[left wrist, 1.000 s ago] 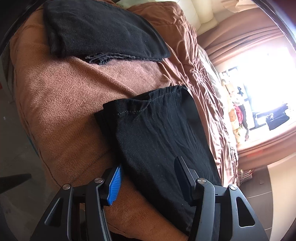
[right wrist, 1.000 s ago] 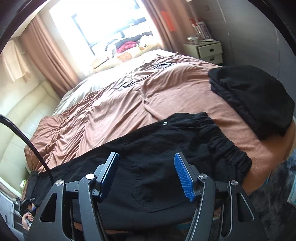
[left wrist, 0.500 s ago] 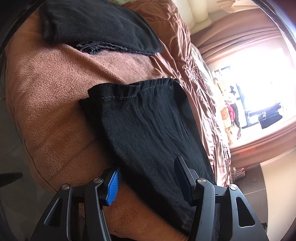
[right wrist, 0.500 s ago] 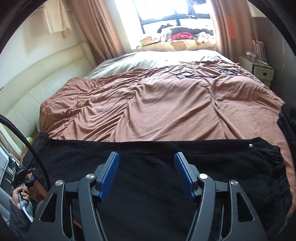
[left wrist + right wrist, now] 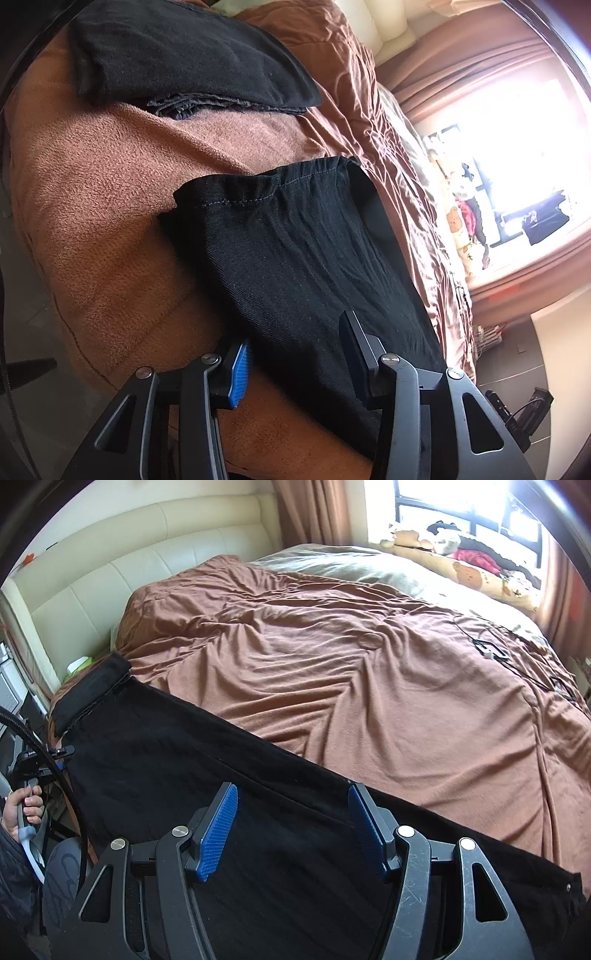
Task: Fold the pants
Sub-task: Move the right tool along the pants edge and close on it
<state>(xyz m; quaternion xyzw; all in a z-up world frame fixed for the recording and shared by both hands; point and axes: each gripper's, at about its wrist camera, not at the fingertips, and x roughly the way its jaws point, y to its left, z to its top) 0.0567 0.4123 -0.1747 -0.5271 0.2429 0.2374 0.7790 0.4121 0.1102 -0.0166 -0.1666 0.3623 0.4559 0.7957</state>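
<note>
Black pants (image 5: 207, 775) lie stretched along the near edge of a bed with a brown blanket (image 5: 351, 672). In the left wrist view the hemmed leg end of the pants (image 5: 295, 243) lies flat on the blanket (image 5: 110, 192). My left gripper (image 5: 295, 354) is open, its fingers on either side of the leg fabric. My right gripper (image 5: 291, 823) is open and empty just above the middle of the pants. The waist end with a button (image 5: 569, 886) lies at the right.
A folded pile of black clothes (image 5: 177, 59) lies on the blanket beyond the leg hem. A cream padded headboard (image 5: 129, 565) stands behind. A window with curtains and stuffed toys (image 5: 461, 554) is on the far side. The bed edge drops to the floor (image 5: 22, 295).
The right gripper's view has swung left from the waist along the pants toward the leg end. The left gripper stays open over the leg, shifted slightly.
</note>
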